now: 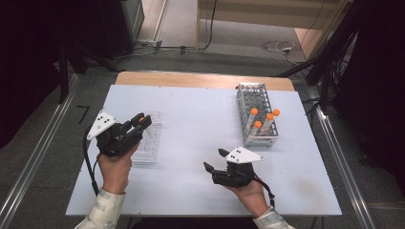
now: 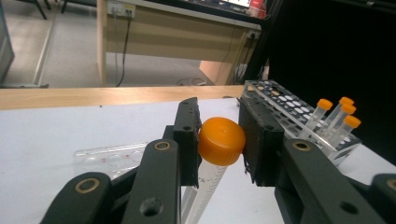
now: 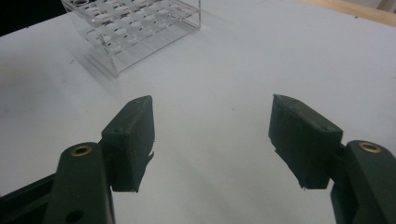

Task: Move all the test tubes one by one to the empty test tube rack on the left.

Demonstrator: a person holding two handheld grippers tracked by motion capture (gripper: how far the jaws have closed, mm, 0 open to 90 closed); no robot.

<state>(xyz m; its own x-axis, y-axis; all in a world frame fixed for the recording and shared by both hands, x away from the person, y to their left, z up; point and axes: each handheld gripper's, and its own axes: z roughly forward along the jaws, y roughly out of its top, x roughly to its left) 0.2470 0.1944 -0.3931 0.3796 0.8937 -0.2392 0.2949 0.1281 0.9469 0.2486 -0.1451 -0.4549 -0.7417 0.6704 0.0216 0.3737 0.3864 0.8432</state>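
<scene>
Your left gripper (image 2: pixel 219 140) is clamped on an orange-capped tube (image 2: pixel 221 141) above the clear rack (image 1: pixel 146 143), your right gripper (image 3: pixel 212 140) hangs spread and empty, so you look mid-transfer, probably towards the grey rack (image 1: pixel 255 112), needing careful alignment over a free well.

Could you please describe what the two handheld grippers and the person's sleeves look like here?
Both are black. The left gripper and right gripper each carry a grey three-cornered plate with small dark dots, and a black cable trails from each. Each claw has flat rectangular pads on arms with brass-coloured rivets. The sleeves are pale and lightly patterned.
</scene>
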